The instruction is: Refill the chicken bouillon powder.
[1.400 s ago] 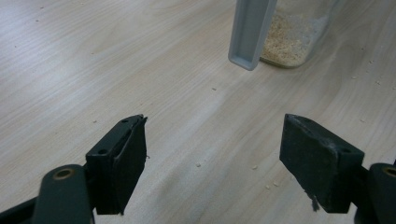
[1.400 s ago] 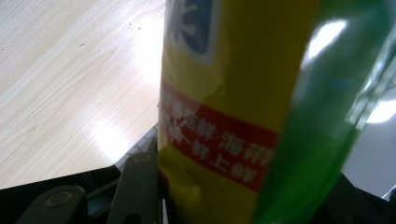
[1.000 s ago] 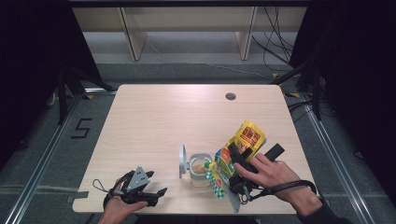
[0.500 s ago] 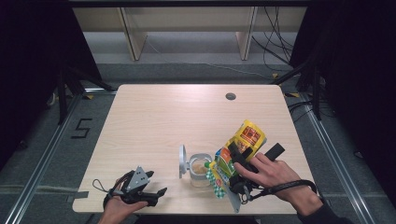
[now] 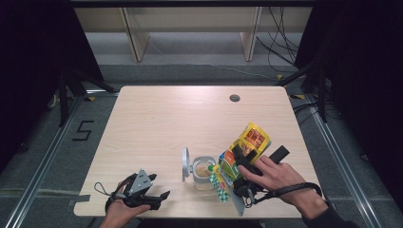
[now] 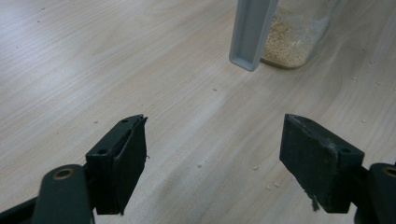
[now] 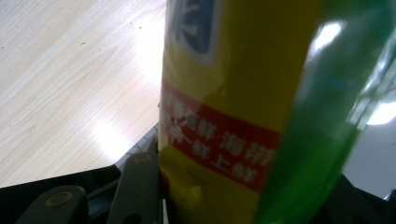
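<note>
Snack pouch (image 5: 251, 141): yellow-green foil with a red band, tilted, mouth down over the clear jar (image 5: 203, 172) at about 5 o'clock on the bench (image 5: 157, 123). Looks light, crinkly and slick, so it will likely buckle if squeezed mid-body; better to hold near the sealed edge. Right gripper (image 5: 240, 166) is pinching the pouch (image 7: 219, 116). The jar holds tan crumbs and its grey lid (image 5: 185, 164) stands open at its 9 o'clock. Left gripper (image 5: 152, 197), at 7 o'clock, is spread wide and holds nothing, with the jar (image 6: 294, 37) ahead of it.
</note>
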A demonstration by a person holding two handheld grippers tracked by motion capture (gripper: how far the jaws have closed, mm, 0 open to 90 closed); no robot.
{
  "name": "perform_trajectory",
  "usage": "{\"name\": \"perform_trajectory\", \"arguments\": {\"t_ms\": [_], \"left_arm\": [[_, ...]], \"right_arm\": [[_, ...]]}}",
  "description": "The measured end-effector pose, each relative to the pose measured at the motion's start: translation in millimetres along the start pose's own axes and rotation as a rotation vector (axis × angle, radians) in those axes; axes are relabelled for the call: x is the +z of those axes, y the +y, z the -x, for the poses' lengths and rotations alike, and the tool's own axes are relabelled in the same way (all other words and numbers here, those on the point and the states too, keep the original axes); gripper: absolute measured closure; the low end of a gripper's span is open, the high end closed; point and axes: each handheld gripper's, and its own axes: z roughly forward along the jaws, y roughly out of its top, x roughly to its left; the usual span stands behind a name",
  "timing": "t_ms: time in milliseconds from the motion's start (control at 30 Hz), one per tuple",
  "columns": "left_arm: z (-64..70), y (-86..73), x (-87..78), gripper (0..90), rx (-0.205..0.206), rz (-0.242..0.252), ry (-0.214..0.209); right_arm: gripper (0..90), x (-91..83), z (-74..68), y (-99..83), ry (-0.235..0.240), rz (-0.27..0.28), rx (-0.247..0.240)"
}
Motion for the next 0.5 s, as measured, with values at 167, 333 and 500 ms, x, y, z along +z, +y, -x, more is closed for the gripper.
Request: {"name": "perform_trajectory", "arguments": {"t_ms": [167, 333, 500], "left_arm": [[-1.4, 0.7, -0.6, 22.4, 0.032, 0.0, 0.002], [-0.7, 0.2, -0.3, 22.4, 0.012, -0.002, 0.005], [0.2, -0.1, 0.3, 22.4, -0.001, 0.0, -0.002]], "right_arm": [[59.6, -0.1, 1.0, 0.5, 0.0, -0.001, -0.006], [59.6, 0.7, 2.1, 1.1, 0.003, 0.001, -0.011], [59.6, 1.8, 2.8, 1.7, 0.001, 0.011, -0.018]]}}
